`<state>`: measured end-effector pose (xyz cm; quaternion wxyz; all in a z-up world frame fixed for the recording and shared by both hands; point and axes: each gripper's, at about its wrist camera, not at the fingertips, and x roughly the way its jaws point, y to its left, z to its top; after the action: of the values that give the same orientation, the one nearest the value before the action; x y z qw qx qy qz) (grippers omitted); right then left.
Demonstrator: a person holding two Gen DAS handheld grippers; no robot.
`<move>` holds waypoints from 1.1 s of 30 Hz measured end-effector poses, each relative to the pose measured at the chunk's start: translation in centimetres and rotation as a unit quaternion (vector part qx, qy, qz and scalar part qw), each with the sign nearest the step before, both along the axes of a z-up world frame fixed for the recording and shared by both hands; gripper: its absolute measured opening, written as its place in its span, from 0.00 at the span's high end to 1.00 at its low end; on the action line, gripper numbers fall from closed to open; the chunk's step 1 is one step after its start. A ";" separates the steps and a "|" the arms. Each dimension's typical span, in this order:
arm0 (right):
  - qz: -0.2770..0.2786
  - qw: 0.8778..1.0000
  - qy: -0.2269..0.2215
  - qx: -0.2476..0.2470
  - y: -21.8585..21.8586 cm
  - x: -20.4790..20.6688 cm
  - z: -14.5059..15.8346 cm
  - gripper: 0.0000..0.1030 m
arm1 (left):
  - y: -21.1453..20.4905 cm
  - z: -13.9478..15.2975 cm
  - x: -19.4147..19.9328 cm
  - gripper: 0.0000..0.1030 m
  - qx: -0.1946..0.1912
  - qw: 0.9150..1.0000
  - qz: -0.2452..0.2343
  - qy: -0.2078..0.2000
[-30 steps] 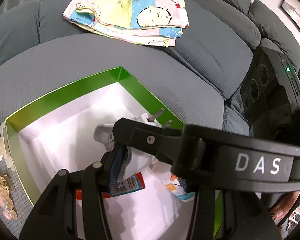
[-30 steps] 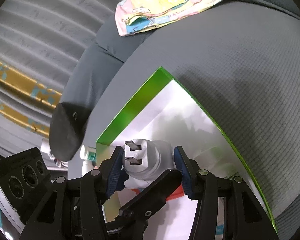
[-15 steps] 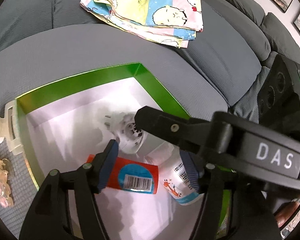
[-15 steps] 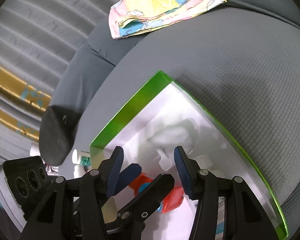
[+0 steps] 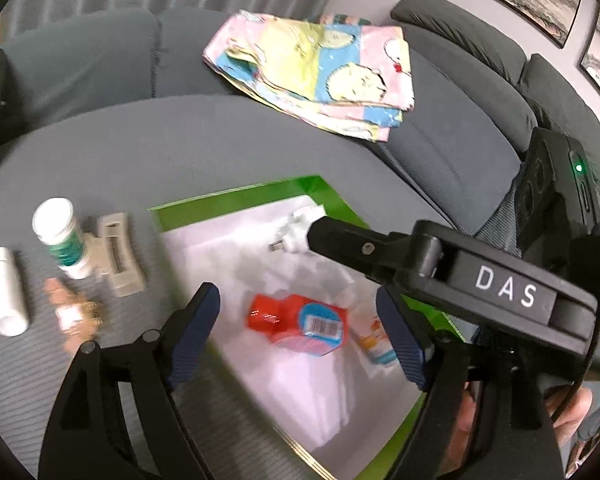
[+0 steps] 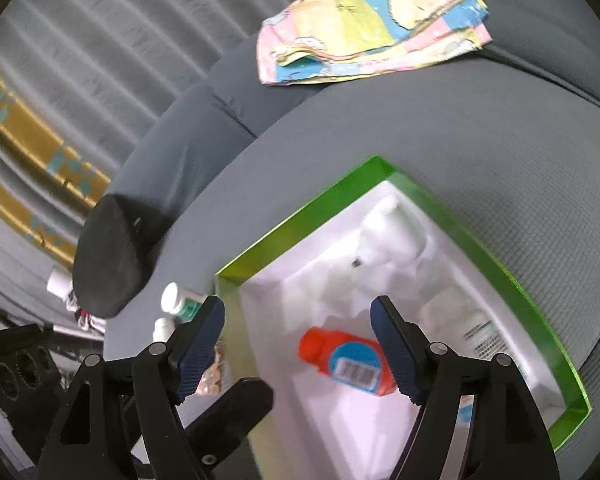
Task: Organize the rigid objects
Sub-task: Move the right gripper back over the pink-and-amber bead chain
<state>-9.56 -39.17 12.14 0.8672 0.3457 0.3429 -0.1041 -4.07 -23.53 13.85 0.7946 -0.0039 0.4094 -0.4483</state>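
- Left wrist view: four loose items lie on the grey sofa seat (image 5: pixel 260 140) just left of the green-rimmed box (image 5: pixel 236 200): a teal-labelled bottle (image 5: pixel 64 244) on its side, a beige hair claw clip (image 5: pixel 118 254) touching it, a white tube (image 5: pixel 6 292) further left, and a blurred gold trinket (image 5: pixel 74 316) nearest the camera.
- Inside the box, on its white floor, rest a red bottle with a barcode label (image 5: pixel 300 320), a white plug adapter (image 5: pixel 300 228) at the far corner and a small white bottle with an orange print (image 5: pixel 374 340).
- The left gripper (image 5: pixel 300 340) hangs empty over the box, fingers spread wide; the loose items sit to its left, and the bottle's long axis runs roughly away from the camera.
- The right gripper (image 6: pixel 300 344) is likewise empty and spread above the box, red bottle between its fingertips in view; the loose items lie beyond its left finger.
- Judged from this, the left gripper is the nearer one for the next pickup.
- A folded cartoon-print cloth (image 5: pixel 320 76) lies on the sofa back, well apart.
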 end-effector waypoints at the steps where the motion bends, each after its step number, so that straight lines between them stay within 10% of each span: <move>1: 0.003 1.000 -0.001 -0.003 0.5 0.0 0.2 0.25 | 0.7 0.1 0.0 0.20 -0.001 1.000 0.006 -0.004; 33: 0.124 0.987 0.068 -0.081 14.5 6.6 -1.4 0.19 | 17.0 -5.8 4.5 0.13 0.084 0.972 0.219 -0.019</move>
<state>-2.94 -24.66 10.73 0.8732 0.2216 0.4315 -0.0462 0.47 -6.50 8.08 0.8784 -0.0184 0.4198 -0.2275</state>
